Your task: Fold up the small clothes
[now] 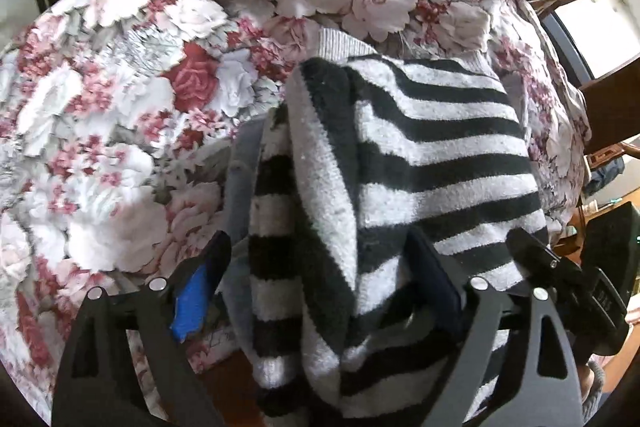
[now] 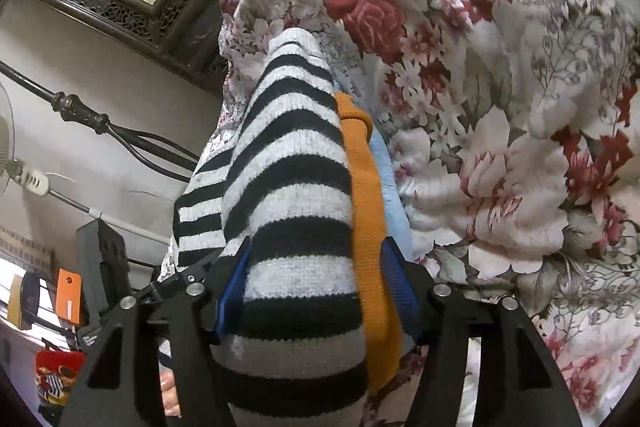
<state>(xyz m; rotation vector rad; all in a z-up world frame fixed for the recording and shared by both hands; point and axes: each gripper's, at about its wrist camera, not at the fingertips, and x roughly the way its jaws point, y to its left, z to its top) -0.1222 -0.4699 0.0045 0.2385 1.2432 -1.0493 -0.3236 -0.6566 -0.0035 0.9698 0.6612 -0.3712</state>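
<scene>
striped sweater (image 1: 420, 155) lies bunched on the flowered bedspread (image 1: 120, 107), near its edge. left tool (image 1: 320, 291) stands wide, sweater between its jaws, pads clear of the knit, so released. right tool (image 2: 316, 291) straddles sweater plus an orange strip (image 2: 360, 187); whether its pads pinch i cannot tell. best now: lay the fold flat on the bedspread, edges matched, then withdraw without dragging.

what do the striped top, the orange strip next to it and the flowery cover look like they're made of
Striped top: fuzzy knit, probably wool or acrylic; soft nap, ribbed pale hem.
Orange strip: finer, flatter knit, fibre unclear; tight rows show.
Flowery cover: printed woven cloth, likely cotton or a blend; matte, creased, slightly puffy.
</scene>
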